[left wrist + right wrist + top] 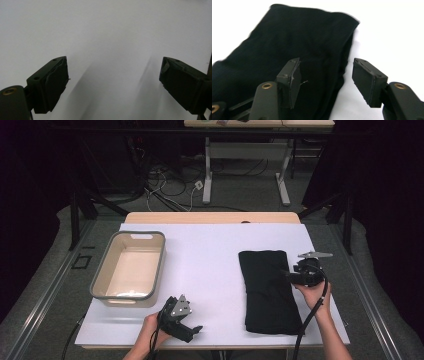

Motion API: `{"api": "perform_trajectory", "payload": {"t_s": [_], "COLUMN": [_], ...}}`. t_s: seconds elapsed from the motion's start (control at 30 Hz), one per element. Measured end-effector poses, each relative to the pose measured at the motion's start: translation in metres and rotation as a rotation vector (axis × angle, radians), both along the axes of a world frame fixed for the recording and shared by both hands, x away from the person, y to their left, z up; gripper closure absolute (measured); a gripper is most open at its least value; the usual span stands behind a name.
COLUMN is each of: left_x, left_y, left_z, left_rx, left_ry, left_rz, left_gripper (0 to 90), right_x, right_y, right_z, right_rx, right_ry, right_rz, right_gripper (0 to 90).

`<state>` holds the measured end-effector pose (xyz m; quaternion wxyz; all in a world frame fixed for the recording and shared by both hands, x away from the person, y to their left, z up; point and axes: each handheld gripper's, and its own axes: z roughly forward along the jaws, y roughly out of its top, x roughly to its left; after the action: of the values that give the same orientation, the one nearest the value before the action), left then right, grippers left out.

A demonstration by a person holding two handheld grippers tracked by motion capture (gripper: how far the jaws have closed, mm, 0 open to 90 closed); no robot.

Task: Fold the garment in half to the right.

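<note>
A black folded cloth (267, 290) lies flat on the right half of the white table cover (210, 265). My right gripper (291, 276) is at the cloth's right edge, pointing left over it. In the right gripper view its jaws stand apart, the gripper (325, 80) is open, and the cloth (294, 45) stretches ahead with its edge running under the gap; the pads press on nothing. My left gripper (194, 330) rests near the table's front edge, left of the cloth. Its jaws are wide in the left gripper view, open (113, 82) over bare white surface.
A beige tub with a grey rim (137, 234) stands at the left of the table, nothing inside it. A wooden table edge (212, 217) shows at the back. Cables and a second table's legs (207, 180) are on the floor beyond.
</note>
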<state>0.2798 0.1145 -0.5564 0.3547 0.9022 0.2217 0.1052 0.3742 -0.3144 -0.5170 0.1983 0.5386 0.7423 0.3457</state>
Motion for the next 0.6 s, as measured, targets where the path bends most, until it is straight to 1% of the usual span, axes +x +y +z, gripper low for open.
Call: {"api": "perform_trajectory", "payload": {"t_s": [0.07,0.13,0.17,0.2,0.23,0.27,0.3,0.4,0.43,0.53,0.6], "left_x": [0.0,0.0,0.001,0.001,0.001,0.0,0.0,0.001,0.001,0.0,0.001], "left_y": [0.0,0.0,0.0,0.0,0.0,-0.001,-0.001,0.0,0.0,0.0,0.0], "left_z": [0.0,-0.001,0.0,0.0,0.0,-0.001,-0.001,0.0,0.0,0.0,0.0], "left_rx": [0.002,-0.005,0.0,0.002,0.001,-0.005,-0.006,-0.001,-0.005,-0.005,-0.004], "left_ry": [-0.003,0.006,0.011,0.01,0.01,0.004,0.005,0.009,0.004,0.004,0.003], "left_rz": [0.0,0.002,-0.003,-0.006,-0.008,-0.003,-0.003,-0.005,-0.001,0.001,0.002], "left_gripper": [8.7,8.6,8.7,8.6,8.6,8.7,8.7,8.6,8.6,8.6,8.6], "right_x": [-0.009,-0.017,-0.02,-0.024,-0.027,-0.031,-0.034,-0.043,-0.046,-0.053,-0.056], "right_y": [0.003,0.003,0.003,0.003,0.003,0.002,0.001,0.002,0.003,0.006,0.008], "right_z": [-0.002,-0.004,-0.005,-0.006,-0.007,-0.008,-0.008,-0.009,-0.009,-0.01,-0.012], "right_rx": [-0.021,-0.026,-0.031,-0.04,-0.048,-0.042,-0.034,-0.02,-0.014,-0.007,-0.021], "right_ry": [0.003,0.016,0.022,0.032,0.032,0.03,0.039,0.054,0.06,0.07,0.082], "right_rz": [0.012,0.033,0.034,0.044,0.044,0.054,0.056,0.082,0.083,0.108,0.127], "right_gripper": [42.6,45.6,46.8,50.0,52.6,55.3,58.5,62.1,62.2,62.1,62.7]}}
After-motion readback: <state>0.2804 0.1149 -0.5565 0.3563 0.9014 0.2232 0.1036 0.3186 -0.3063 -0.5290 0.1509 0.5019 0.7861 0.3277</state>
